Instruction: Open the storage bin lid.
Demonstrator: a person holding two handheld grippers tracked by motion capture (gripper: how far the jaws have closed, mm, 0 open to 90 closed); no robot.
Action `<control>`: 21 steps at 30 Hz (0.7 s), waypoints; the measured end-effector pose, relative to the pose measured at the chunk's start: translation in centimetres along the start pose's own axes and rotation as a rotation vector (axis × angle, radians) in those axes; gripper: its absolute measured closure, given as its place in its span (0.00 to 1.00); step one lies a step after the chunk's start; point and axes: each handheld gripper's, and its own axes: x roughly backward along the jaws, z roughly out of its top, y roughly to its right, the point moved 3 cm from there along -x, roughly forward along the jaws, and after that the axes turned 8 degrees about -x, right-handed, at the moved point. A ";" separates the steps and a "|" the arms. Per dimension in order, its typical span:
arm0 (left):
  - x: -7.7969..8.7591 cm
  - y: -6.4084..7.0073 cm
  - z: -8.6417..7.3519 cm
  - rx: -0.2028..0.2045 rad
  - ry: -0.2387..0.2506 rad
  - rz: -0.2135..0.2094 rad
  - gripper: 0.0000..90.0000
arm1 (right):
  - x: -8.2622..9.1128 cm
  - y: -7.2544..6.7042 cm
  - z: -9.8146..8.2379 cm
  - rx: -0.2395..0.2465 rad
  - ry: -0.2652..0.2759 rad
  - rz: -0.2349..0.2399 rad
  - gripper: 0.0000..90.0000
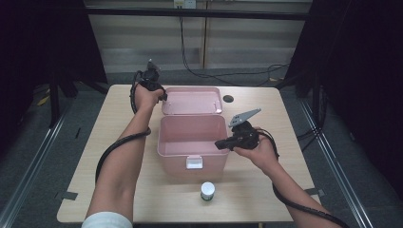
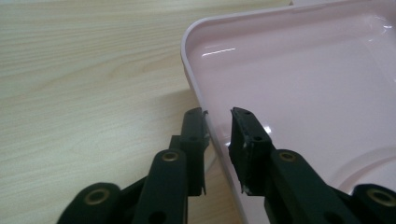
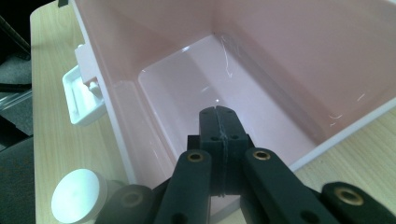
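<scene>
An open pink box (image 1: 164, 137) stands mid-table, its lid (image 1: 192, 100) laid back flat behind it. At the lid's left edge, my left gripper (image 1: 164, 96) is open. In the left gripper view that gripper (image 2: 218, 112) straddles the lid's rim (image 2: 194, 74): the rim runs between the jaws, and the pad on the lid's inner side stands clear of it. My right gripper (image 1: 219, 143) is shut at the box's right wall. In the right gripper view its jaws (image 3: 218, 109) are closed together with nothing between them, pointing into the empty box (image 3: 280, 46).
A small white-capped bottle (image 1: 207, 190) (image 3: 77, 196) stands near the table's front edge, before the box. The box's white latch (image 1: 194, 163) (image 3: 84, 100) faces the person. A dark round hole (image 1: 228, 99) is in the wooden table (image 1: 95, 142), right of the lid.
</scene>
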 end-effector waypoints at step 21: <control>3.6 0.2 -1.3 0.002 0.019 -0.003 0.52 | 0.4 -0.2 0.3 -0.009 0.029 -0.034 0.88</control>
